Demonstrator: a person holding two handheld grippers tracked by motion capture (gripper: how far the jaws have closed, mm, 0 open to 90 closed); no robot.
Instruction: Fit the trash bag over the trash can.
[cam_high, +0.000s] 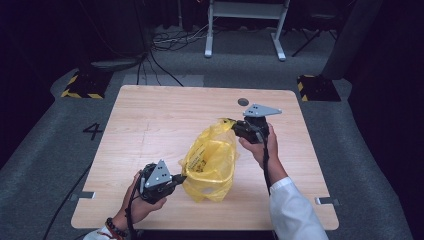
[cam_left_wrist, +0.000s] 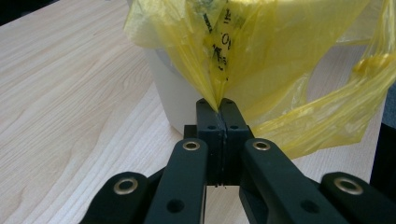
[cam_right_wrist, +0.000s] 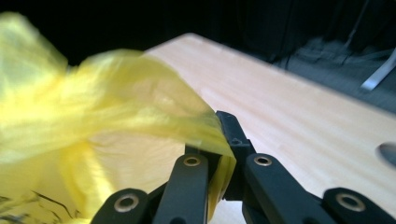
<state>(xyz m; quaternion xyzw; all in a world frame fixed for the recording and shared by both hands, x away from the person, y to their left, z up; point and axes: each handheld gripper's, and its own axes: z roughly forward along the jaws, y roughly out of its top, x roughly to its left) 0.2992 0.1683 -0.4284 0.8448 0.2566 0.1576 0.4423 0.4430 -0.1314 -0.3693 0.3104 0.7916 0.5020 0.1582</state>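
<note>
A yellow plastic bag (cam_high: 210, 160) with black print sits over a white bin (cam_left_wrist: 175, 100) in the middle of the wooden table (cam_high: 150, 120). My left gripper (cam_high: 181, 178) is at the bag's near-left side, shut on a pinch of the yellow film (cam_left_wrist: 217, 105). My right gripper (cam_high: 235, 125) is at the bag's far-right top corner, shut on the bag's edge (cam_right_wrist: 205, 135), which drapes over the left jaw. The film (cam_right_wrist: 93, 102) is stretched between the two grippers.
A small round hole (cam_high: 243, 102) lies in the tabletop just behind the right gripper. Bare wood (cam_high: 145, 130) spreads to the left and far side of the bag. Beyond the table stand a white frame (cam_high: 245, 25), cables and two black-and-yellow floor blocks (cam_high: 82, 85).
</note>
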